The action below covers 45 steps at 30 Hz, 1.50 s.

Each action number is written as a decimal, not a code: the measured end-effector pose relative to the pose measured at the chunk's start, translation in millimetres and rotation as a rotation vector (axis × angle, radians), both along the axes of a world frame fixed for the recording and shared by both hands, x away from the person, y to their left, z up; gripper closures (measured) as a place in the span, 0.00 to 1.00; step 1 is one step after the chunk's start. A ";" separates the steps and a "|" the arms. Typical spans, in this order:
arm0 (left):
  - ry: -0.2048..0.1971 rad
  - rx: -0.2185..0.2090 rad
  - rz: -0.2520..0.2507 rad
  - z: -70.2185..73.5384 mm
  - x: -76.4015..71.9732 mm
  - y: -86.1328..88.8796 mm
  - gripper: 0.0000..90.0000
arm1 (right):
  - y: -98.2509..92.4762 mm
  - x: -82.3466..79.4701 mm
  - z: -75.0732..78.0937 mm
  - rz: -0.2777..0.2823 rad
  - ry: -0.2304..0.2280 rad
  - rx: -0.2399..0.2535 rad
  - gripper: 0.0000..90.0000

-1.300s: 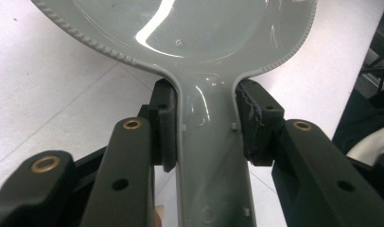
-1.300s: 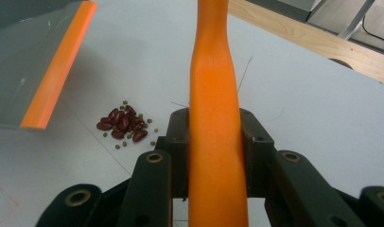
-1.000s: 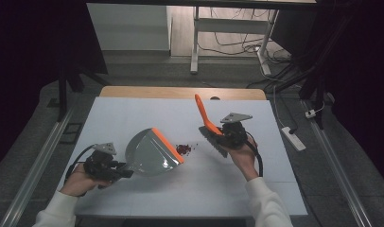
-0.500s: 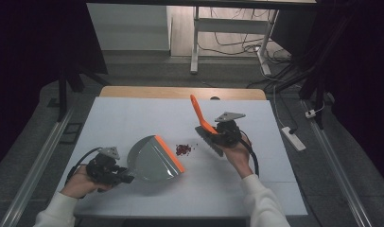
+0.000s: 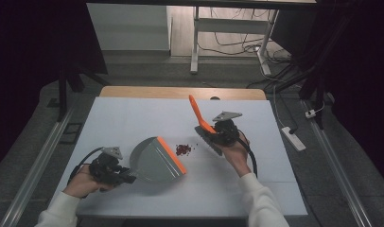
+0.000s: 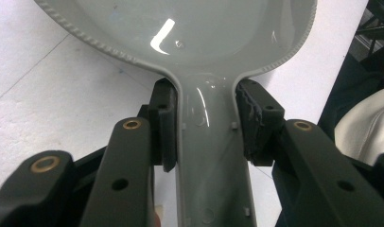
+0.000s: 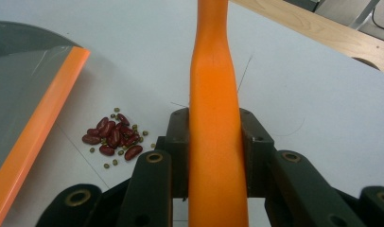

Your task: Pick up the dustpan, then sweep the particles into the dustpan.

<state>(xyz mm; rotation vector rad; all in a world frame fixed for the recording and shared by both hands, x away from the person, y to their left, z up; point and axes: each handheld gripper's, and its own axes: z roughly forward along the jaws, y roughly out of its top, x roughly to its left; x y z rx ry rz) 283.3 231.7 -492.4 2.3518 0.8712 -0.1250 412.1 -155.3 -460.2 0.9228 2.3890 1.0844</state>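
Fingers (image 6: pixel 164 123) of left gripper (image 5: pixel 115 171) clamped on dustpan (image 5: pixel 154 161) handle, right gripper (image 5: pixel 217 135) gripping brush (image 5: pixel 202 124) handle, beans (image 5: pixel 182 149) at dustpan's 2 o'clock, brush at beans' 2 o'clock

Dim surroundings, brightly lit table (image 5: pixel 133 113), glare on the dustpan (image 6: pixel 164 35).

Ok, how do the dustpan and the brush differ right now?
The dustpan is grey with an orange lip and lies low on the table; the brush has an orange handle that sticks up at a slant. The left gripper holds the dustpan, the right gripper the brush. Both are clamped by the handle, beside the beans.
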 end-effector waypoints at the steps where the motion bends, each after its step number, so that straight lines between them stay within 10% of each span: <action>1: 0.001 -0.001 0.001 0.3 0.1 0.0 0.69 | -0.2 0.1 0.6 0.000 -0.003 -0.001 0.78; 45: 0.053 0.026 0.007 -9.8 7.8 -4.9 0.69 | 23.0 12.1 -22.4 -0.004 0.038 -0.089 0.78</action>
